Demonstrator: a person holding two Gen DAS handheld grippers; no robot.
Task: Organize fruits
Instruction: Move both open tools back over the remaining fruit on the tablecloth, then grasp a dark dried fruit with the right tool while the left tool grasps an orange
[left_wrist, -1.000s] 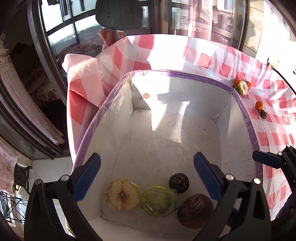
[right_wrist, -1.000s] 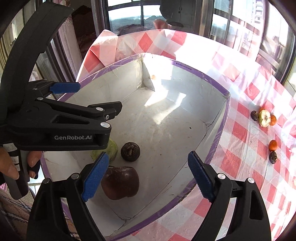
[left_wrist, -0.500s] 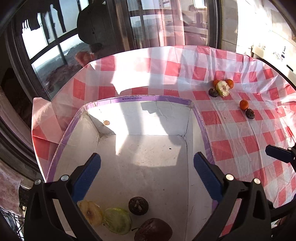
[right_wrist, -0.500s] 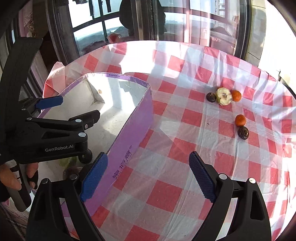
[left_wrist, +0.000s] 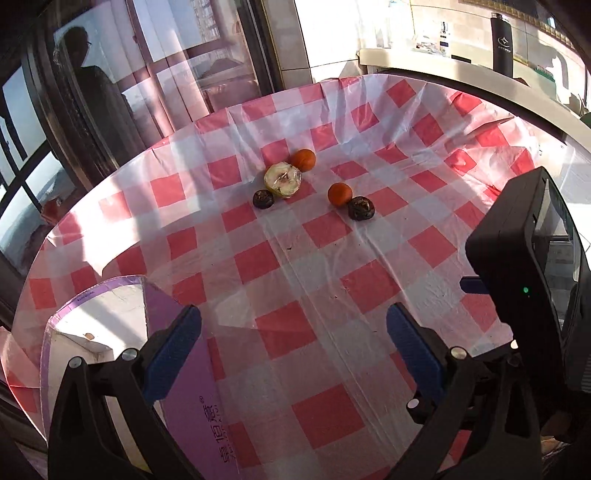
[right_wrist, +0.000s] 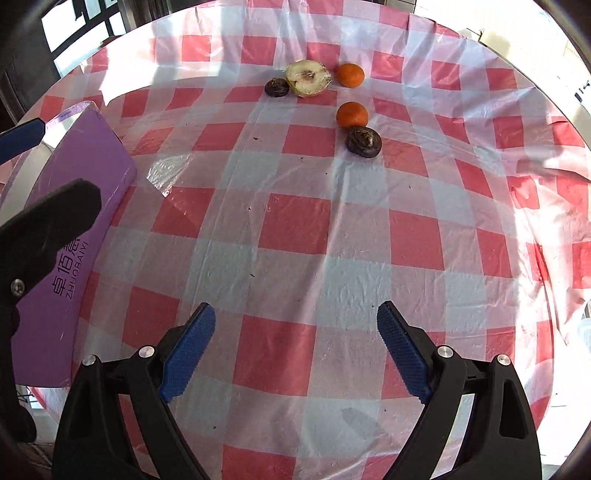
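Both tools swung off purple box (right_wrist: 70, 221); wide bare cloth (right_wrist: 295, 229) ahead.

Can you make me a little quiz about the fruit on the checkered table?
1. How many fruits lie on the tablecloth?
2. True or false: the right gripper is holding an orange.
3. Which fruit touches the cut half fruit? A) the small dark fruit B) the far orange

Key: 1. Five: two oranges, two dark fruits, one cut half. 2. False; both it and the left gripper are open and empty. 3. A.
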